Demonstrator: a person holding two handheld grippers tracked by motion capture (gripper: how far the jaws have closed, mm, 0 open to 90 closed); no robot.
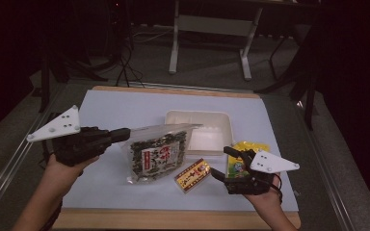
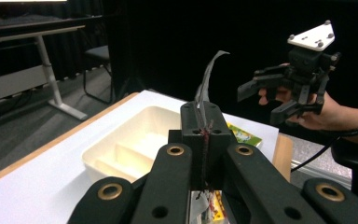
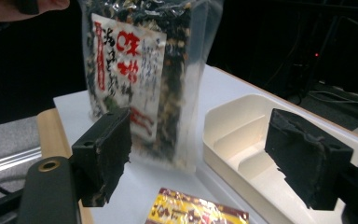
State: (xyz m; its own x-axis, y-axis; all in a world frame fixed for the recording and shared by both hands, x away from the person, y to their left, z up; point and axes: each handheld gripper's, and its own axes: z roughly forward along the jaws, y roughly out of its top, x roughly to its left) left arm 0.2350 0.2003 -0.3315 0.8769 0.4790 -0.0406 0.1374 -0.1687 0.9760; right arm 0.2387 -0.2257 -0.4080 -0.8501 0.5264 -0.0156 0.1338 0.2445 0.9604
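We hold the left gripper (image 1: 121,135) with its jaws pinched on the top edge of the clear seaweed bag (image 1: 156,155), which hangs tilted, its lower end at the white tabletop (image 1: 111,108) just in front of the cream tray (image 1: 221,120). Our right gripper (image 1: 224,163) hovers near the front right with its jaws spread and nothing between them. A small red-and-yellow packet (image 1: 192,175) lies just beside it, and a yellow packet (image 1: 238,161) lies under it.

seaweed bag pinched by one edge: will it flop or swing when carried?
Likely floppy: the seaweed bag hangs from the shut left gripper by its thin clear edge, which curls. Probably light, with loose dried flakes inside. It may swing, since its bottom hangs free.
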